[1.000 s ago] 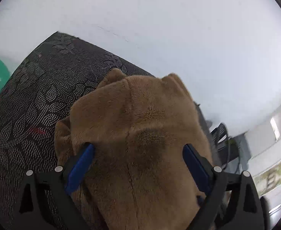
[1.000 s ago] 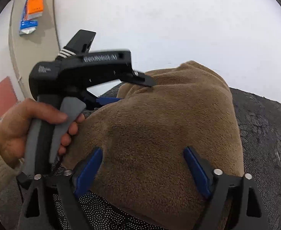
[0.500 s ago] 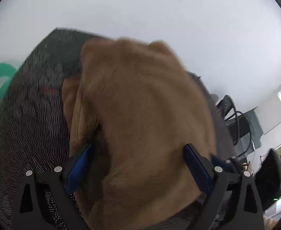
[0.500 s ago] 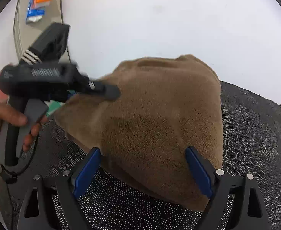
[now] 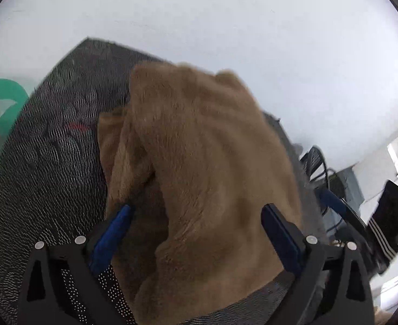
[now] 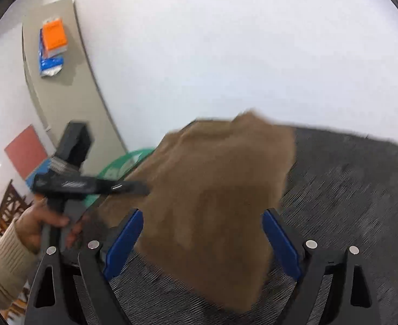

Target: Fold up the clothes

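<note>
My left tongs (image 5: 196, 233) stand wide open, the two blue pads (image 5: 112, 233) well apart, with the brown fleece garment (image 5: 204, 162) lying between them but pinched by neither. My right tongs (image 6: 201, 239) are just as widely spread, their blue pads (image 6: 124, 241) either side of the same garment (image 6: 212, 205), again with no grip on it.

I count one brown garment, one dark patterned cloth (image 5: 47, 162) beneath it, and two tongs. The garment is bunched on the dark cloth (image 6: 348, 189), which covers part of a white tabletop (image 5: 226, 21).

The left wrist view shows a fold in the fleece near my left pad, a small red mark (image 5: 77, 126) on the dark cloth, a green item (image 5: 1, 113) at the left edge, and black cables (image 5: 318, 165) past the right edge of the tabletop; a dark device (image 5: 394, 214) with a small green light sits at far right, likely my other tool.

The right wrist view, blurred, shows instead my left hand (image 6: 40, 224) in a cream ribbed cuff gripping the black handle, its tip touching the garment's left edge. Behind it are a beige panel (image 6: 63, 81) carrying one orange packet (image 6: 54, 36) above a blue one (image 6: 50, 63), a red square (image 6: 26, 150), and the green item (image 6: 123, 163) again beside the white tabletop (image 6: 239, 54).
</note>
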`<state>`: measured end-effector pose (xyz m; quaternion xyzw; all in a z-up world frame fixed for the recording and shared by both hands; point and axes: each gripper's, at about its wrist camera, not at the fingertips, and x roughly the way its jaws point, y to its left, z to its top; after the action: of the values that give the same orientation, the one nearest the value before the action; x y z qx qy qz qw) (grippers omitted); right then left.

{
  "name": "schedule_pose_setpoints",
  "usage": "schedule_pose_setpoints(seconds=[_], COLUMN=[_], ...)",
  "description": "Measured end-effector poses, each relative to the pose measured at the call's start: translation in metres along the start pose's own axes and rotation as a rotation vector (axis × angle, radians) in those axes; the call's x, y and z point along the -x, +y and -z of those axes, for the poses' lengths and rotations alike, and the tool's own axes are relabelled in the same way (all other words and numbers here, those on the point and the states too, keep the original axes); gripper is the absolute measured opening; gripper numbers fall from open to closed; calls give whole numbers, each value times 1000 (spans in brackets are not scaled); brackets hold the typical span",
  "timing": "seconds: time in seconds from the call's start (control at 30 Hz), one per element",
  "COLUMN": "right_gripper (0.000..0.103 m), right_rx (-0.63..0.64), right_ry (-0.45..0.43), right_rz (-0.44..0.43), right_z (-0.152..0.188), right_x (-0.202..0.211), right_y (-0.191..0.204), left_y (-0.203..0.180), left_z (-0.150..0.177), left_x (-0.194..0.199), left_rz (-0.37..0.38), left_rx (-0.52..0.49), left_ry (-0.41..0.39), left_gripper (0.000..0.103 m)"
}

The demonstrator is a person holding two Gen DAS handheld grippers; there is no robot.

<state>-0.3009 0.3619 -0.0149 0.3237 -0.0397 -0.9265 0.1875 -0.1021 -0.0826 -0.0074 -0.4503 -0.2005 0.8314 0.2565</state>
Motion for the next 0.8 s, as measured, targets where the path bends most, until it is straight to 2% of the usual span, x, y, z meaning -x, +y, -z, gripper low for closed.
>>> schedule_pose_setpoints(seconds=[0.1, 0.17, 0.3, 0.4, 0.5, 0.67, 0.8], right_gripper=[92, 92, 92, 92, 92, 92, 92], right_rx=[27, 30, 15, -8, 10, 69, 117], right_ry=[10, 32, 82, 120, 190, 334, 433], right_rz=[20, 0, -72, -100, -98, -8, 75], right_z=[-30, -50, -90, -112, -124, -121, -120], right_x=[-10, -26, -63, -93, -128, -182, -225], right_y=[-24, -36, -51, -53, -44, -21, -12], left_y=[-17, -33, -56, -59, -55, -52, -54], left_z=[-17, -18, -5, 9, 16, 18, 24], left_x=[15, 15, -8, -33, -42, -47, -54], left_rz=[32, 67, 99, 76, 58, 69, 45], left_rx=[-17, -61, -152, -187, -226, -228, -265], left_ry=[-64, -67, 6, 65, 44, 31, 6], left_gripper=[98, 101, 101, 101, 101, 101, 101])
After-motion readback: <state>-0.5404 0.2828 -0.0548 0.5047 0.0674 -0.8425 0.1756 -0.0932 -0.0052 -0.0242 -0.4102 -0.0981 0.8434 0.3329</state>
